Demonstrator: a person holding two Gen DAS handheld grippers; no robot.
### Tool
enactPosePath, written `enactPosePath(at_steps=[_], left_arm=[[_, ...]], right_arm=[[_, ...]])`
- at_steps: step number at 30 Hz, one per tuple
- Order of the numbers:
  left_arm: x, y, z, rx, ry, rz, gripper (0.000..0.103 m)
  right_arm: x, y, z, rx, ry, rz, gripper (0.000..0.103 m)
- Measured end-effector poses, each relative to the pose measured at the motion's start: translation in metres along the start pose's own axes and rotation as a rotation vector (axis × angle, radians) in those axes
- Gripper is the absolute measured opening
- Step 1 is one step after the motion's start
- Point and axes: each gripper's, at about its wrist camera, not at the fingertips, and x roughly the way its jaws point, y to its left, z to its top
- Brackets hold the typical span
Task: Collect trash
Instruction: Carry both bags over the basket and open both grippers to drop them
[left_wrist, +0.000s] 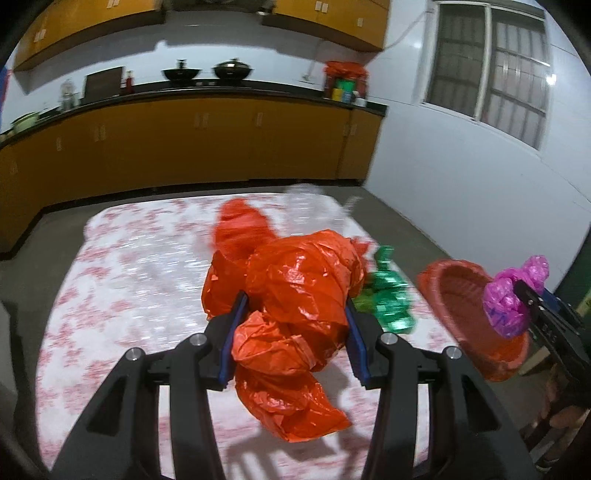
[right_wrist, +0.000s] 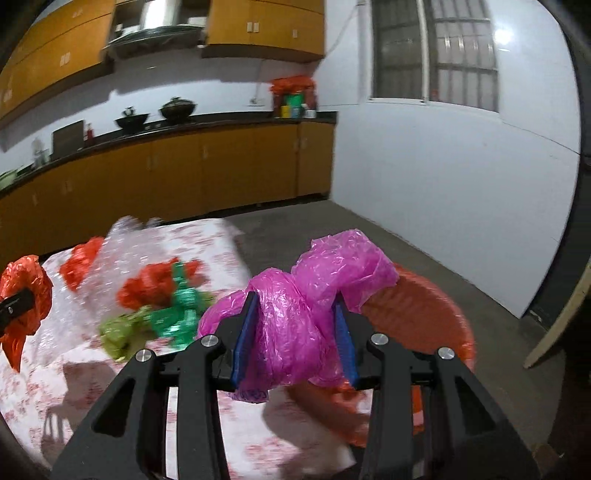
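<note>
left claw (left_wrist: 293, 328) grips a crumpled orange bag (left_wrist: 295, 295) above the surface (left_wrist: 122, 266); right claw (right_wrist: 295, 332) grips a pink bag (right_wrist: 295, 317) over the orange basket (right_wrist: 436, 306) at its right edge.

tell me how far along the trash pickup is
Done: nothing shows inside the orange basket yet. In hand: the left gripper grips a crumpled orange plastic bag; the right gripper holds a pink plastic bag over the basket. Left on the table: green wrapper, yellow-green scrap, more orange and clear plastic.
</note>
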Motion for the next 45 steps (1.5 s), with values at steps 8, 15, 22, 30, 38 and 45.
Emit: enactPosePath(at_steps=[8, 15, 22, 30, 38, 45], left_arm=[[0.032, -0.071, 0.01, 0.065, 0.024, -0.153, 0.047], [0.069, -0.141, 0.016, 0.142, 0.046, -0.279, 0.047], [0.107, -0.186, 0.018, 0.176, 0.084, -0.371, 0.047], [0.14, -0.224, 0.013, 0.224, 0.121, -0.427, 0.047], [0.161, -0.234, 0.011, 0.229, 0.154, -0.453, 0.051], [0.166, -0.228, 0.014, 0.207, 0.167, -0.439, 0.061]], right_arm=[[0.007, -0.054, 0.0, 0.053, 0.001, -0.072, 0.04], [0.02, -0.088, 0.003, 0.085, 0.003, -0.101, 0.04], [0.038, -0.114, 0.003, 0.139, 0.02, -0.1, 0.04], [0.052, -0.128, 0.001, 0.155, 0.028, -0.091, 0.04], [0.055, -0.13, 0.001, 0.172, 0.016, -0.056, 0.044], [0.055, -0.133, -0.001, 0.176, 0.013, -0.031, 0.059]])
